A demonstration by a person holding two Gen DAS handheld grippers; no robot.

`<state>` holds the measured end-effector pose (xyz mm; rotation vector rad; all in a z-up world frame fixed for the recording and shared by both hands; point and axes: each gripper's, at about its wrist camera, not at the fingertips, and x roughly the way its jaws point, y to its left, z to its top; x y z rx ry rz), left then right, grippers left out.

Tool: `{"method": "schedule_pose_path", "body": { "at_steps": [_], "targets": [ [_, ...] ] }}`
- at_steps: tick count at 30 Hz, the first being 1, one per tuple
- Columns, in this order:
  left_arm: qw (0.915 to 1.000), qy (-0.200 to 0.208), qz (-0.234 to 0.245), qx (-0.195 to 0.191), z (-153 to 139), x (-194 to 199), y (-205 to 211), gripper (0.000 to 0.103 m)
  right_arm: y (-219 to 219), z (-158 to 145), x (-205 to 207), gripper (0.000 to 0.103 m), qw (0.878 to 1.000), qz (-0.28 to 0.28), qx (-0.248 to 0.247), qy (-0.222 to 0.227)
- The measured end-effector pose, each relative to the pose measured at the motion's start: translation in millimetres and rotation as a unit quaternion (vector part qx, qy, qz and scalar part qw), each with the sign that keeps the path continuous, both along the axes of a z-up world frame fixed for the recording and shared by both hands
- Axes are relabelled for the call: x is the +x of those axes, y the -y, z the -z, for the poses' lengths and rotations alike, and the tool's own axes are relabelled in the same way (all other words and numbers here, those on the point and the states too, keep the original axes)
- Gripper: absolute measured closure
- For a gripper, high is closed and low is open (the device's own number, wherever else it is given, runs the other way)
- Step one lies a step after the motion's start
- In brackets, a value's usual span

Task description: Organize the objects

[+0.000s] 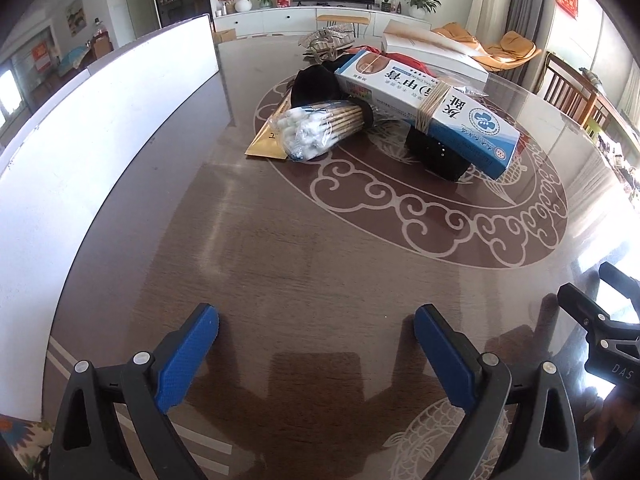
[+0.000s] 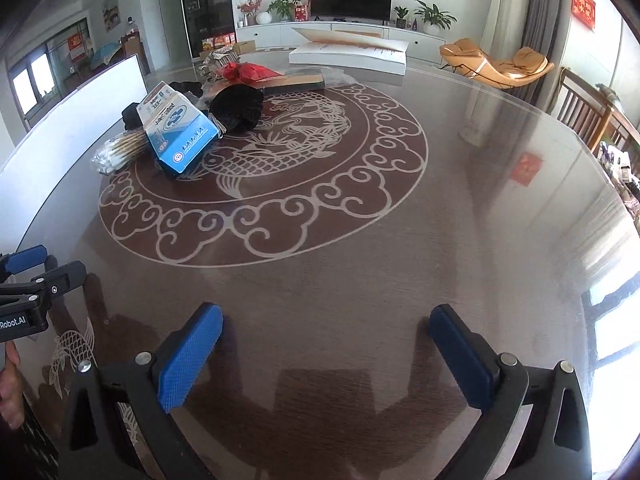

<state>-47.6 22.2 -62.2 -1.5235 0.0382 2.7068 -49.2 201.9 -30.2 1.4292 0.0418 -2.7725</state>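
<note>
Both grippers, left and right, hover with jaws apart and empty; box and swabs lie upper centre on the surface.

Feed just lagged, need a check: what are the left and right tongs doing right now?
Left tongs: open, holding nothing, bare table between the pads.
Right tongs: open, holding nothing.

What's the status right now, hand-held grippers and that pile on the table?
Left hand-held gripper open, empty. Right hand-held gripper open, empty. Cotton swab pack and blue-white box untouched in pile. Bare table between, nothing blocking.
</note>
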Motion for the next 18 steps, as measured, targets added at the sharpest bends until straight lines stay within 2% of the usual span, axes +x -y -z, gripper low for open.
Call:
{"method": "schedule_pose_path", "body": {
  "at_steps": [18],
  "targets": [
    [1.0, 0.002, -0.007, 0.002, 1.0, -0.6, 1.8, 0.0, 0.4, -1.1, 0.0, 0.0, 1.0, 0.0, 0.0, 0.0]
  ]
}}
